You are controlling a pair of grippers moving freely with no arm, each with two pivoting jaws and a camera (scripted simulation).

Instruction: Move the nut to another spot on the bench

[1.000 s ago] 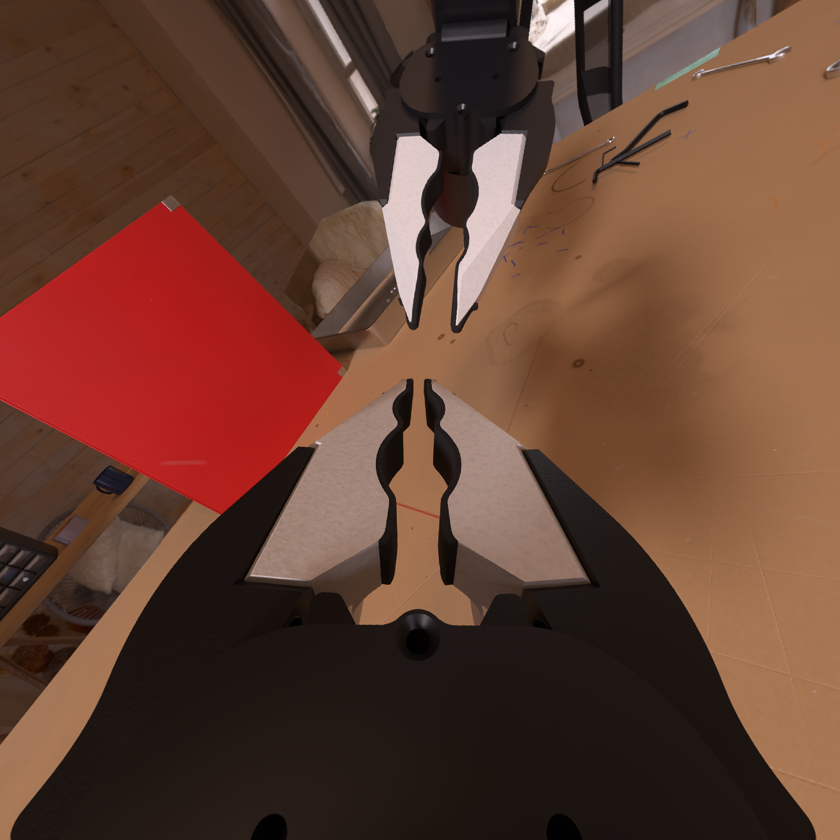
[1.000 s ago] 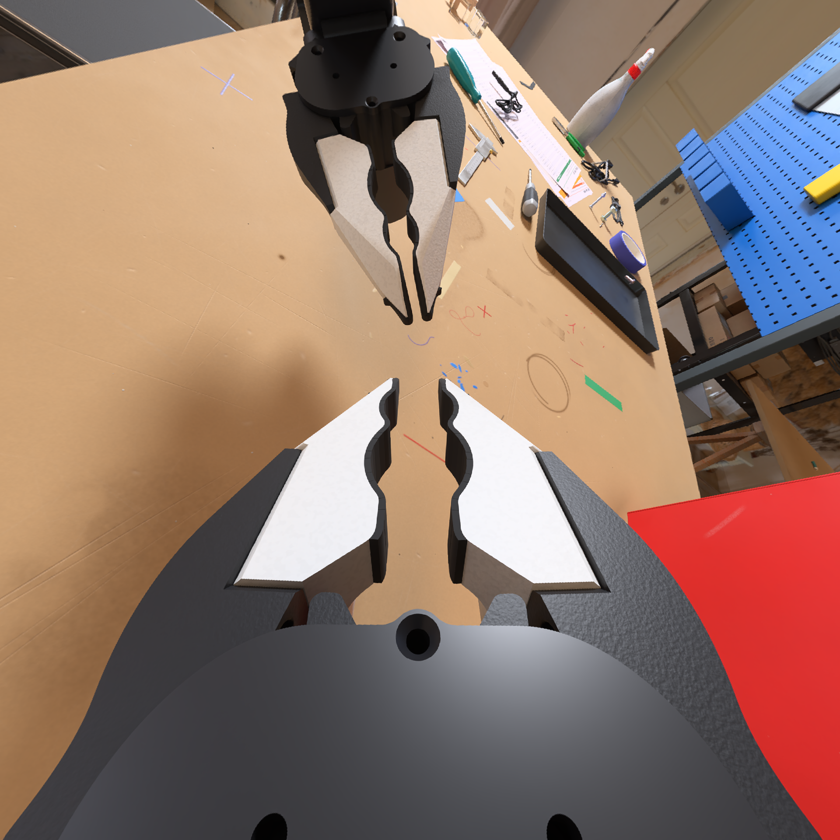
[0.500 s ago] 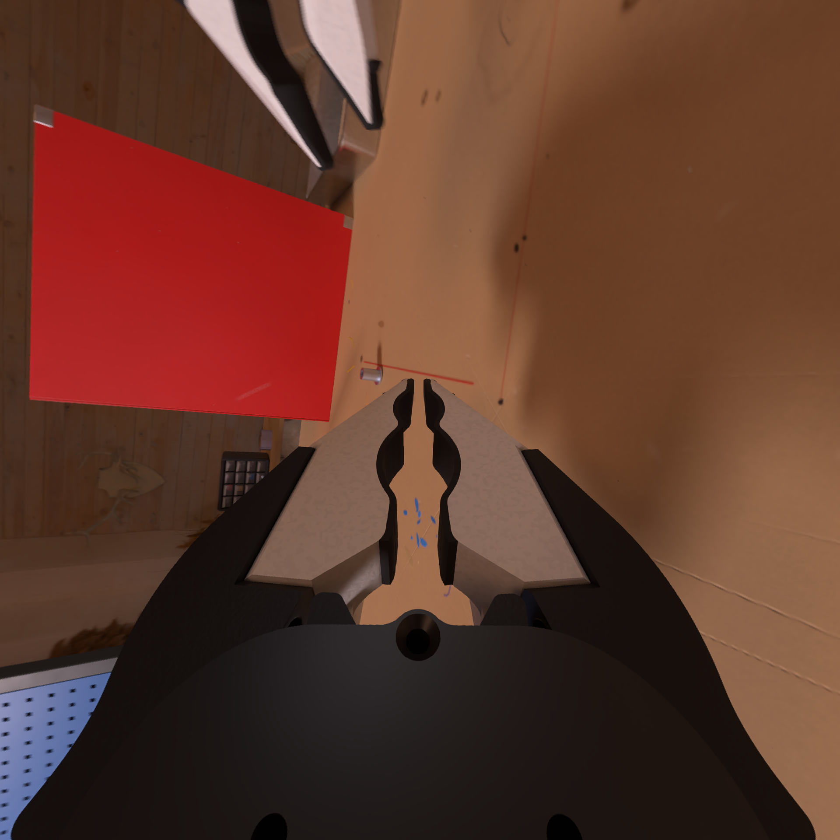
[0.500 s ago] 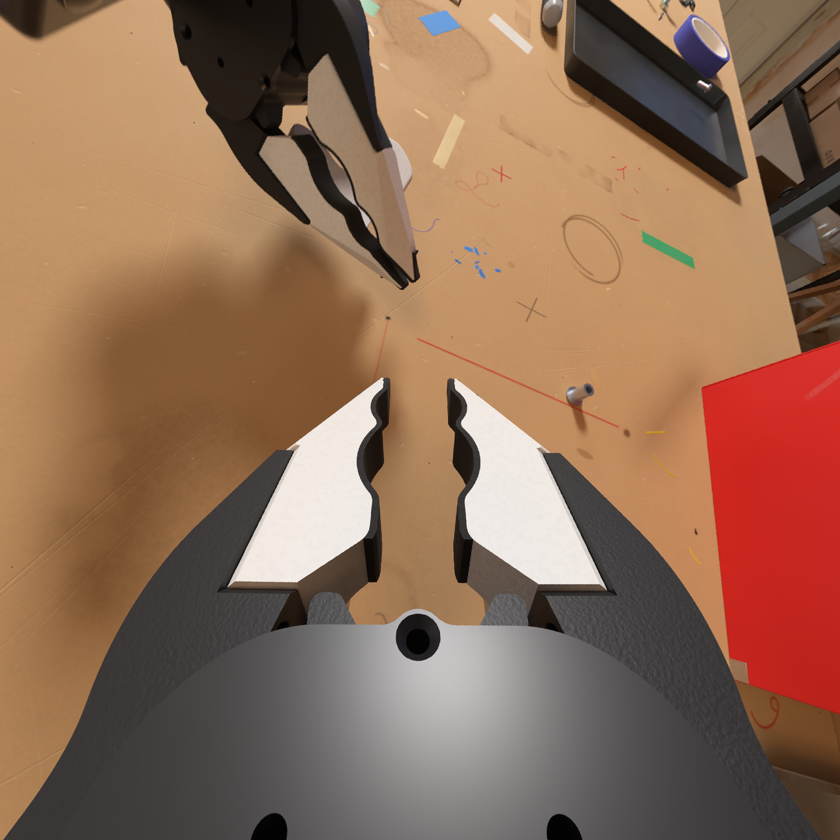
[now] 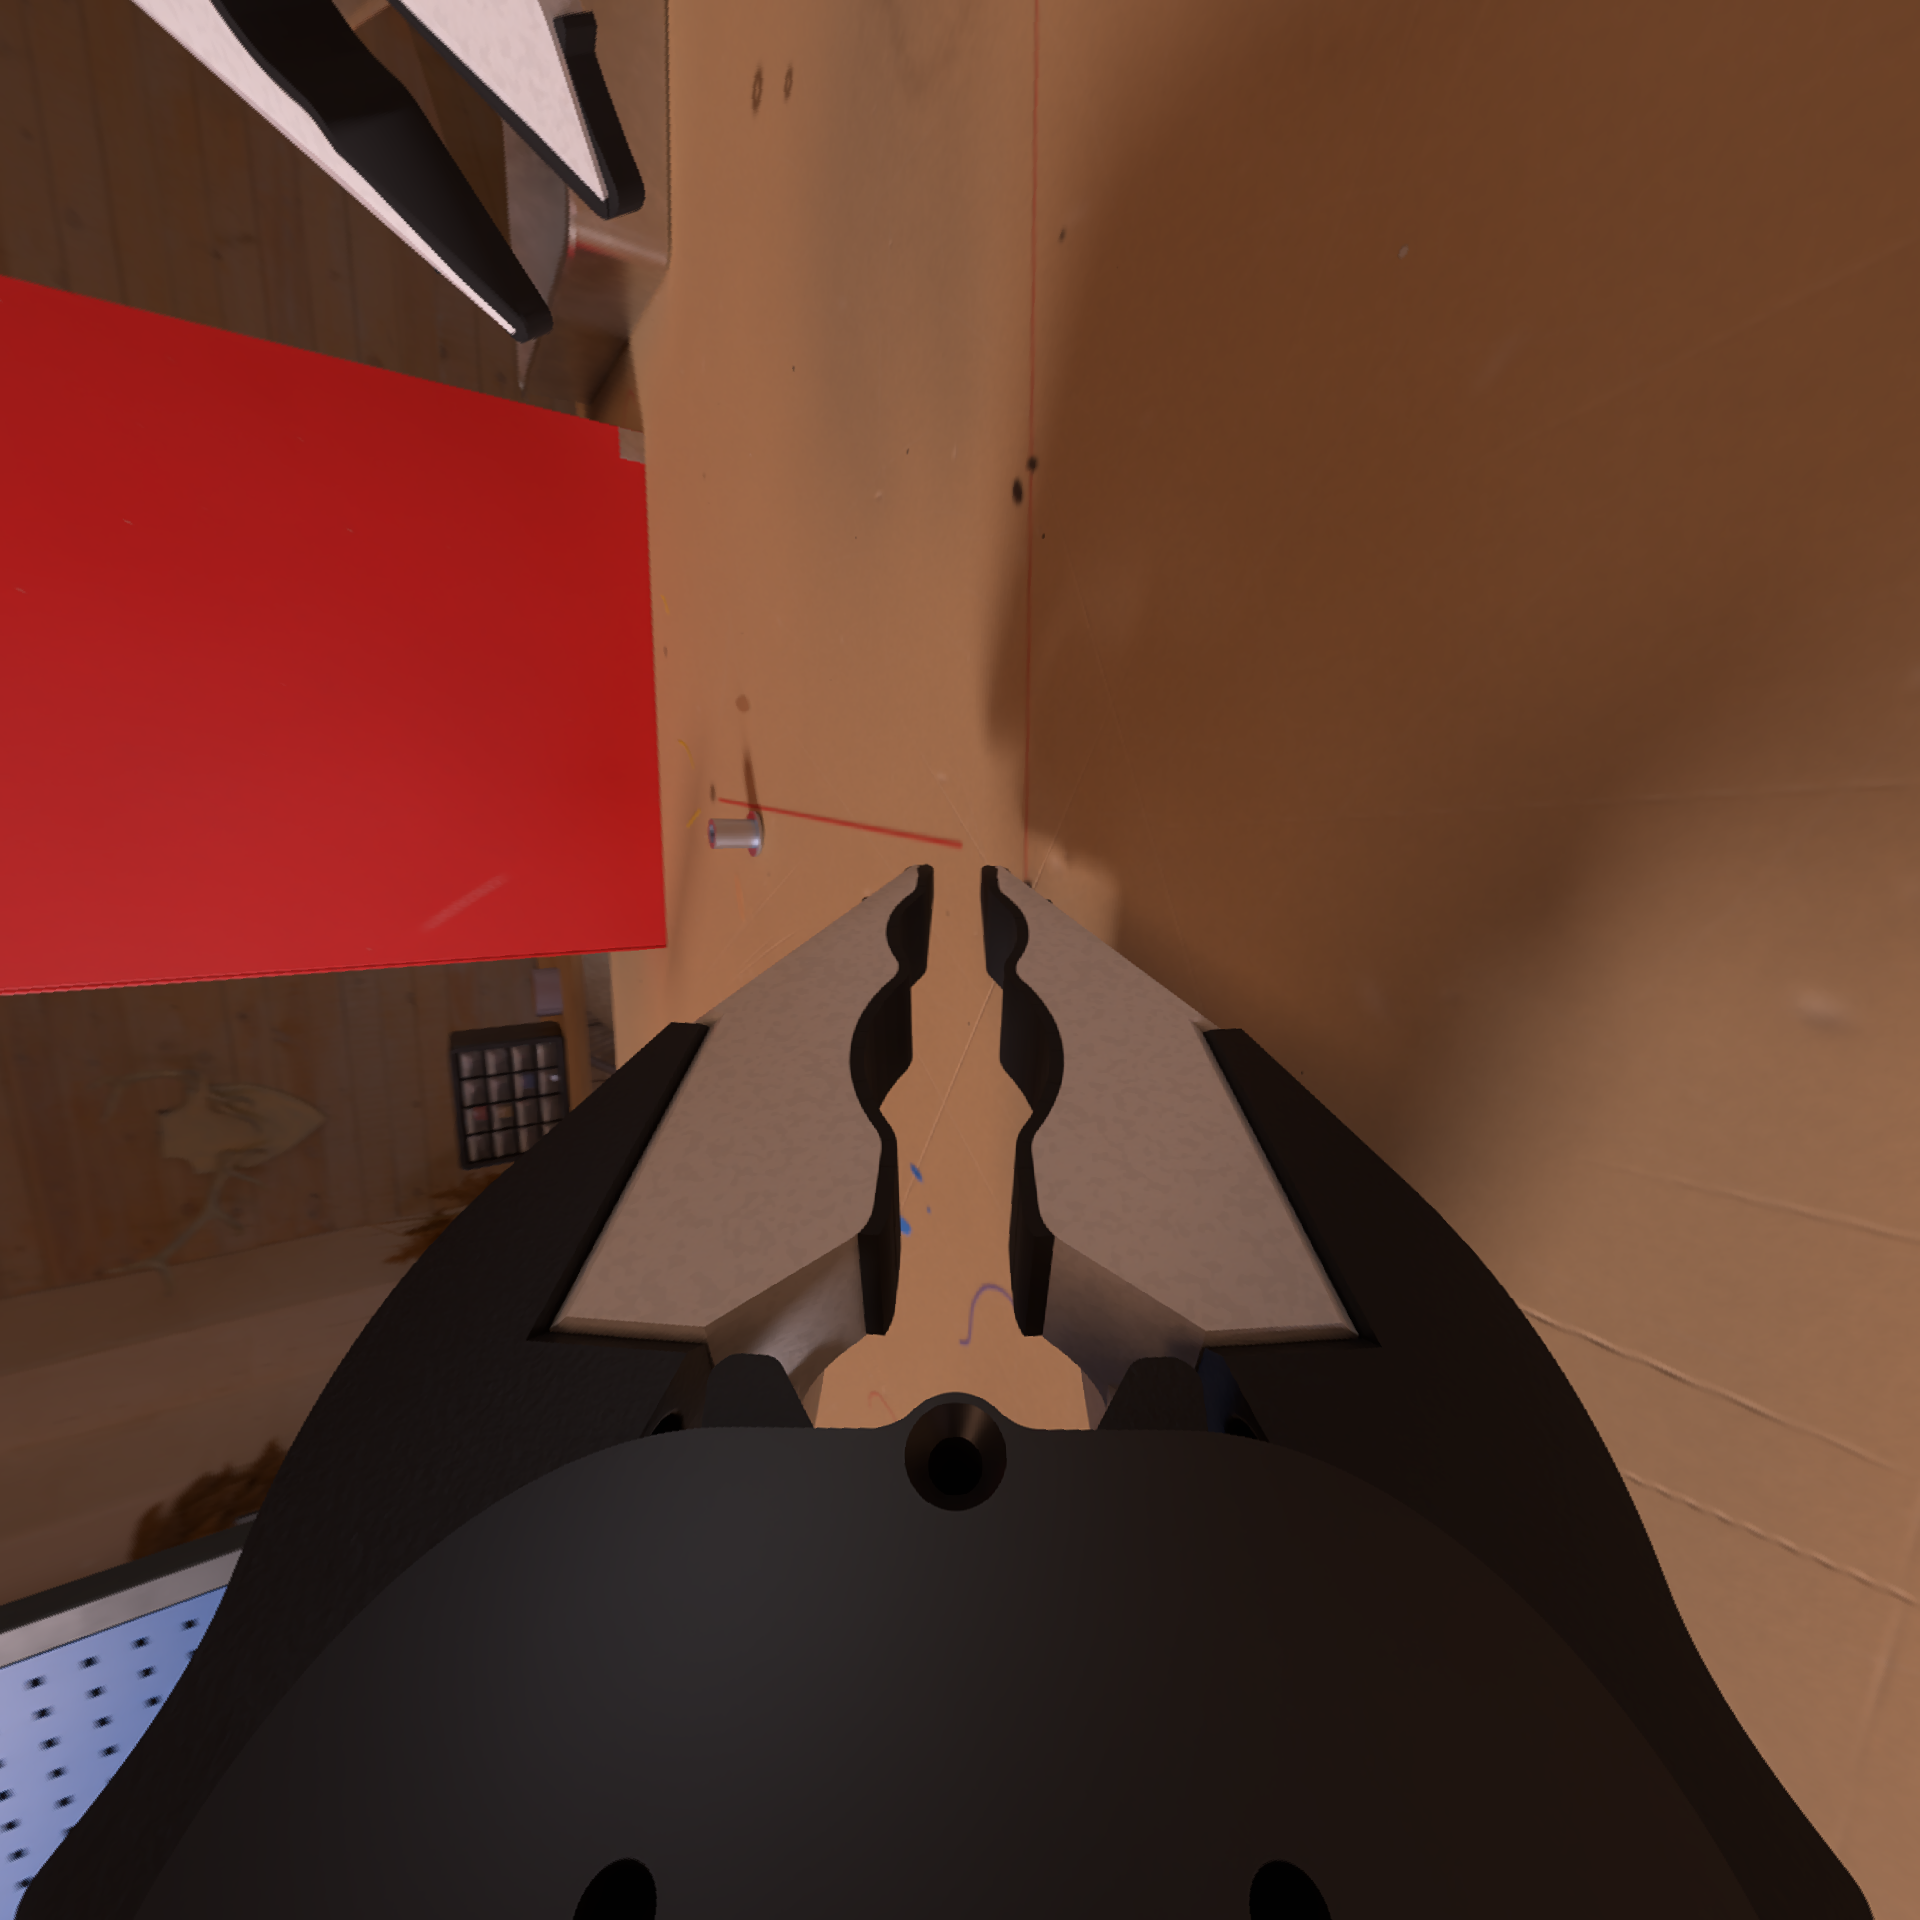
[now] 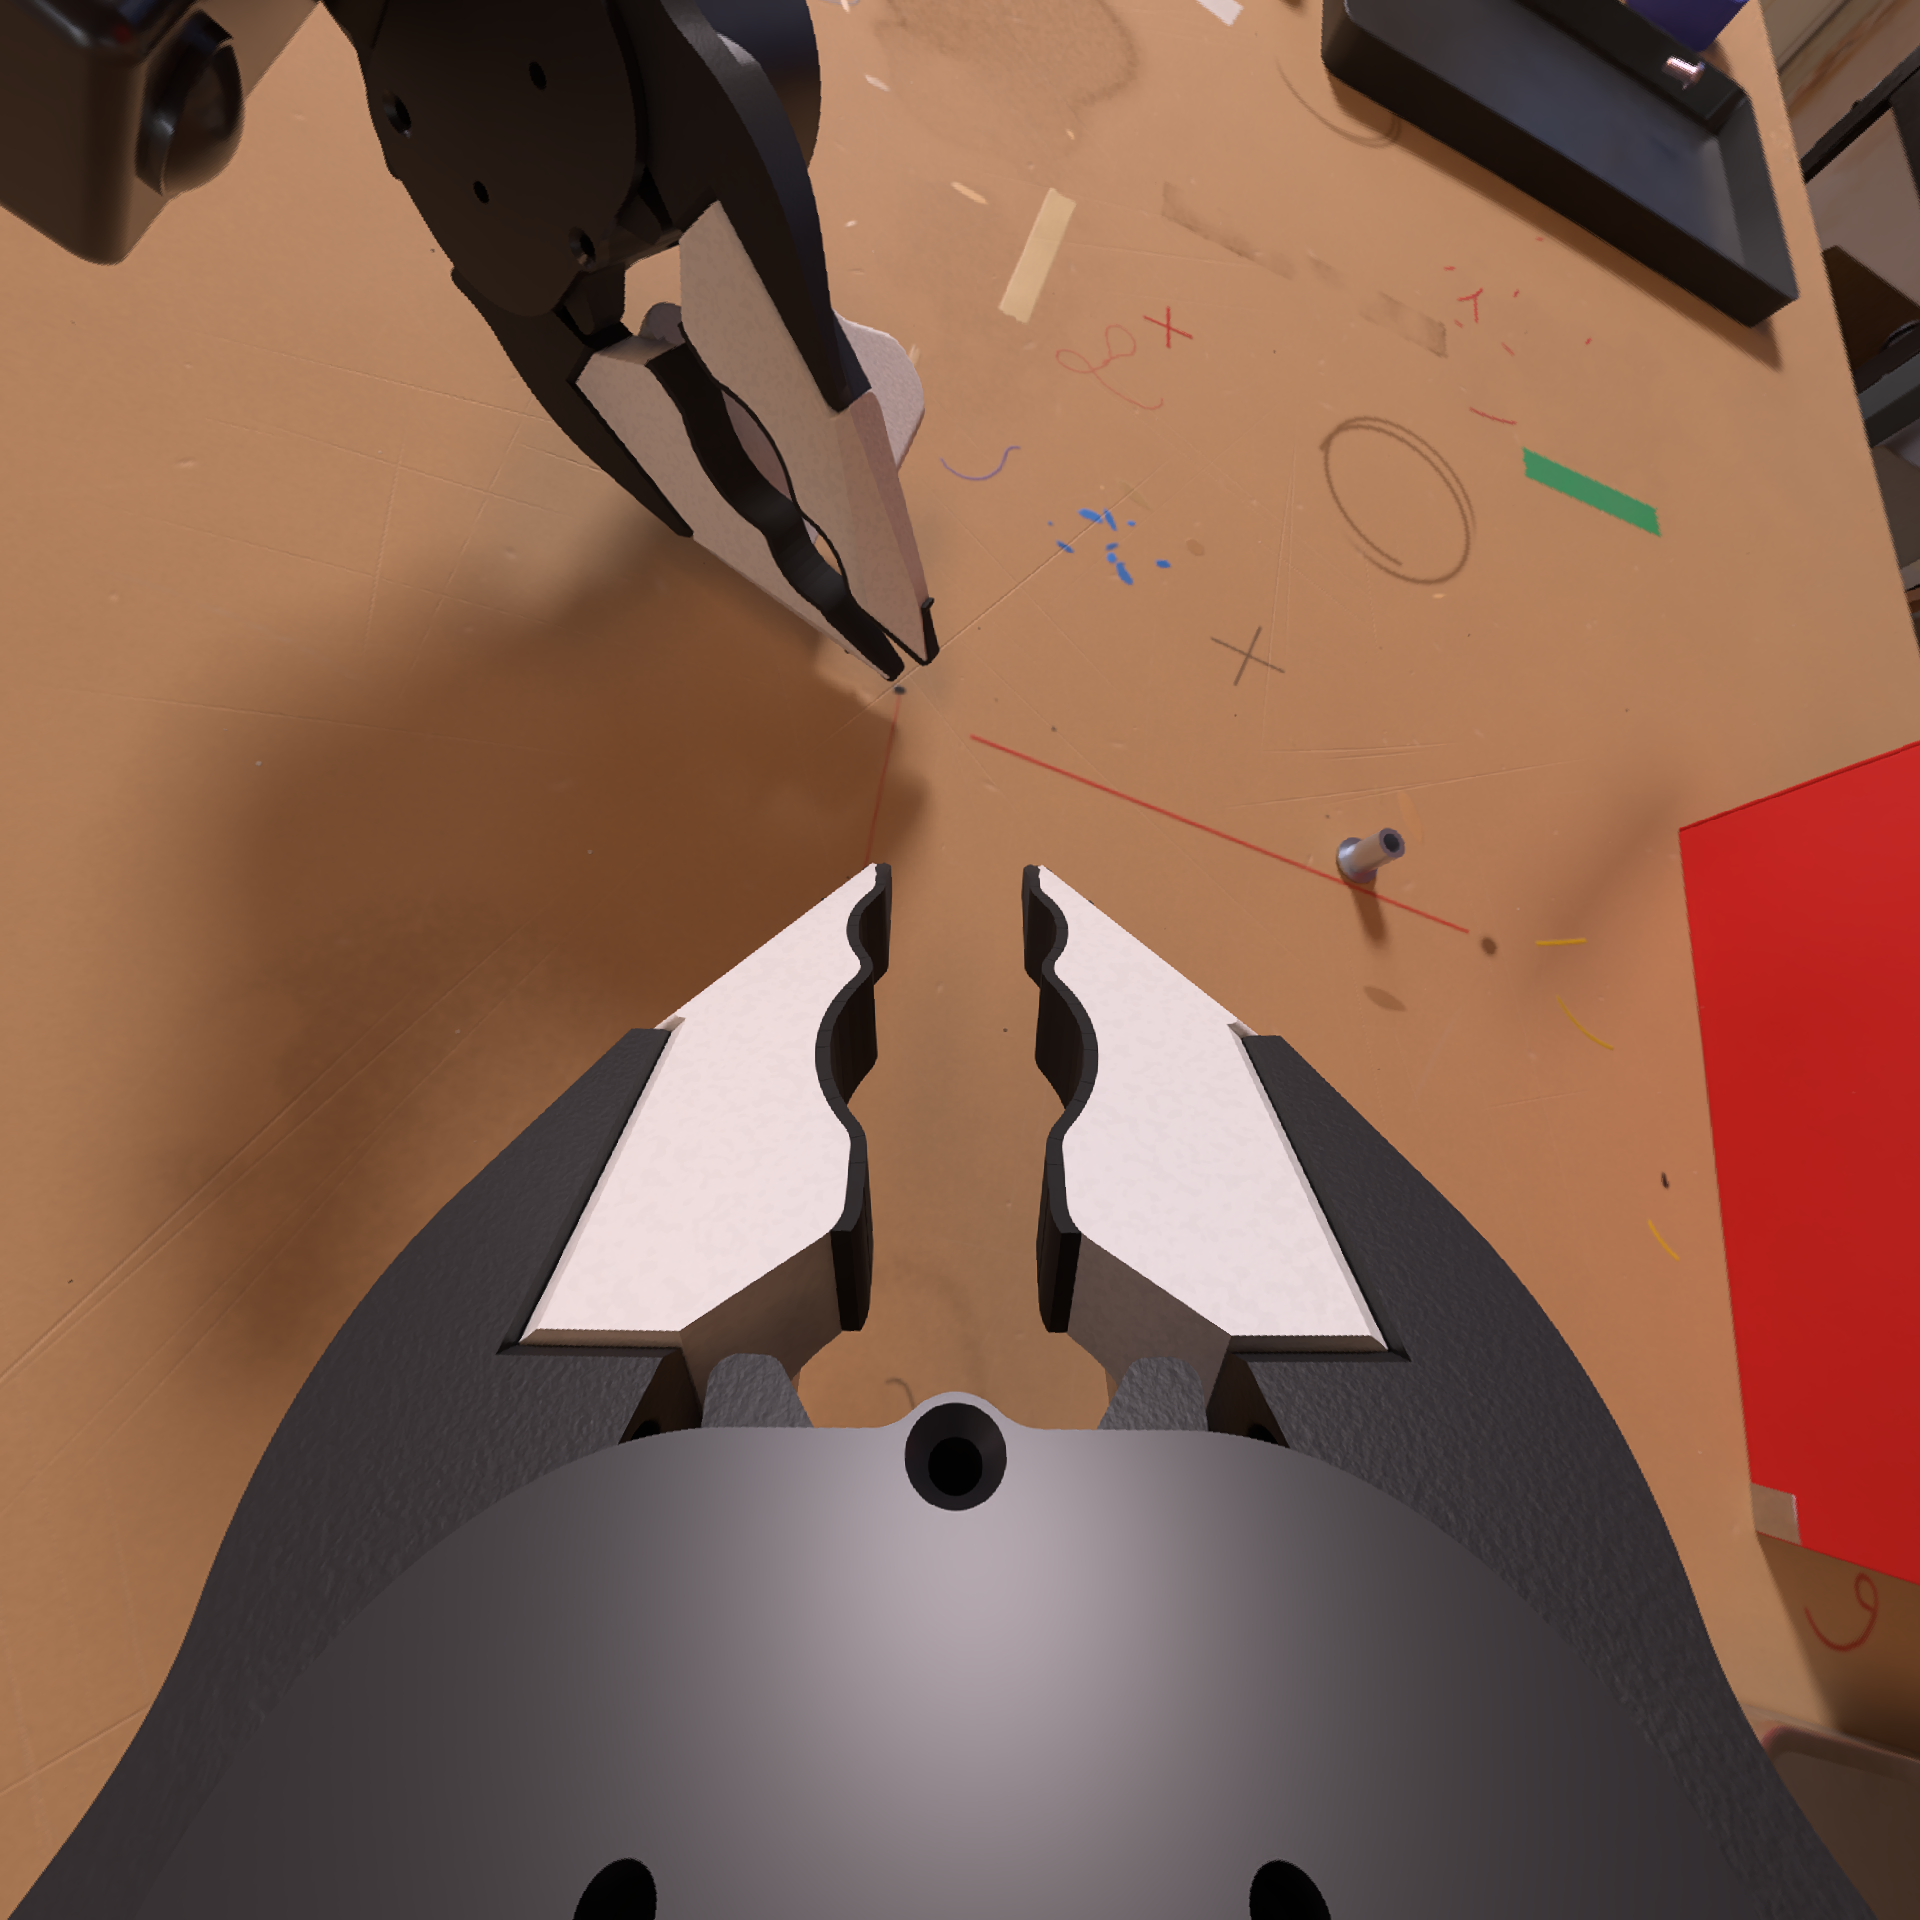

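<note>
The nut (image 5: 736, 834) is a small silver flanged cylinder lying on its side on the brown bench (image 5: 1351, 727), close to the edge of a red panel. It also shows in the right wrist view (image 6: 1369, 854). My left gripper (image 5: 956, 873) hovers over the bench to the right of the nut, empty, its jaws nearly shut with a thin gap. It also shows in the right wrist view (image 6: 909, 649), tips close to the bench. My right gripper (image 6: 956, 871) is open and empty, left of the nut. Its fingers (image 5: 416, 187) show at the top left of the left wrist view.
A red panel (image 6: 1818, 1143) lies past the bench edge beside the nut. A black tray (image 6: 1558, 135) sits at the far right corner. Green tape (image 6: 1590, 488), beige tape (image 6: 1037, 255), and pen marks dot the bench. A blue pegboard (image 5: 83, 1714) stands off the bench.
Both grippers have tilted down over the bench, bringing the nut into view. The right jaws have opened wider. The left jaws' gap has widened slightly.
</note>
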